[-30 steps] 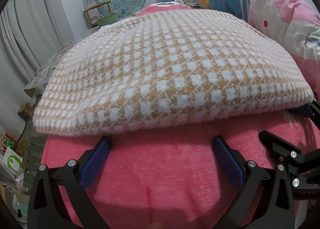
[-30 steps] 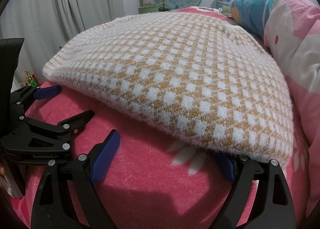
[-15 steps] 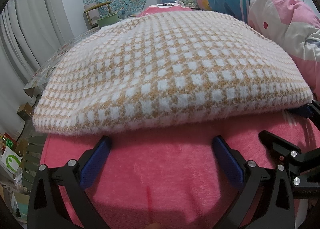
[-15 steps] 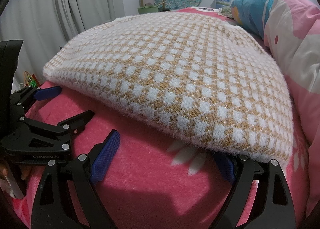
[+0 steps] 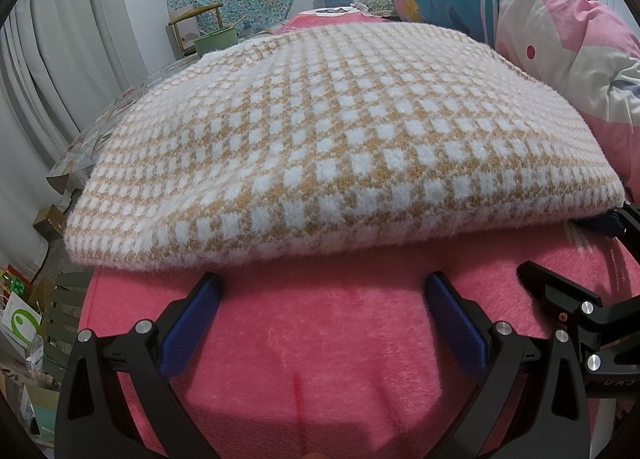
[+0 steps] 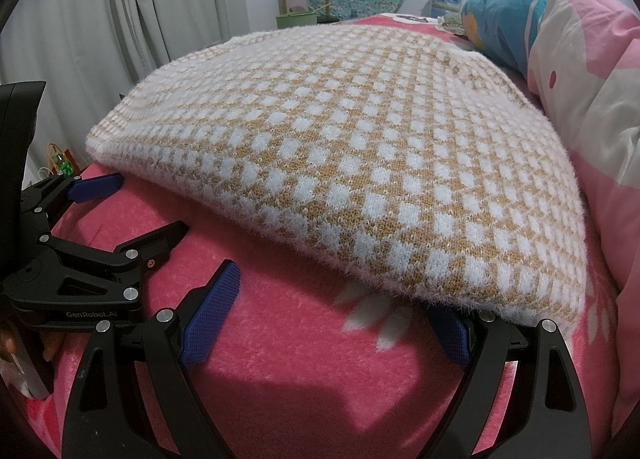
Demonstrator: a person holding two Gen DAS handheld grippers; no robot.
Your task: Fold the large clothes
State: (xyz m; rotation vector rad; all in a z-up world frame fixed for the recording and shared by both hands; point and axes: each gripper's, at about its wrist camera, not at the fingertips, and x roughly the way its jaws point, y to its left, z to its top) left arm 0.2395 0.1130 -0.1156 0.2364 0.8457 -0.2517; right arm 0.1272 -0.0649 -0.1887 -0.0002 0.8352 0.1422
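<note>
Both the left gripper (image 5: 320, 291) and right gripper (image 6: 332, 295) gape wide and empty on the bare pink blanket (image 5: 320, 359), the folded checked sweater (image 5: 320, 147) edge at 12 o'clock.

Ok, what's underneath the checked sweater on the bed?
The checked sweater lies on a pink fleece blanket with a white flower print peeking out at its near edge. Whatever lies further under it is covered.

sweater (image 5: 320, 139): fuzzy knit | blanket (image 5: 320, 339): plush fleece | jaws: matt black plastic, textured blue pads (image 6: 210, 317)
</note>
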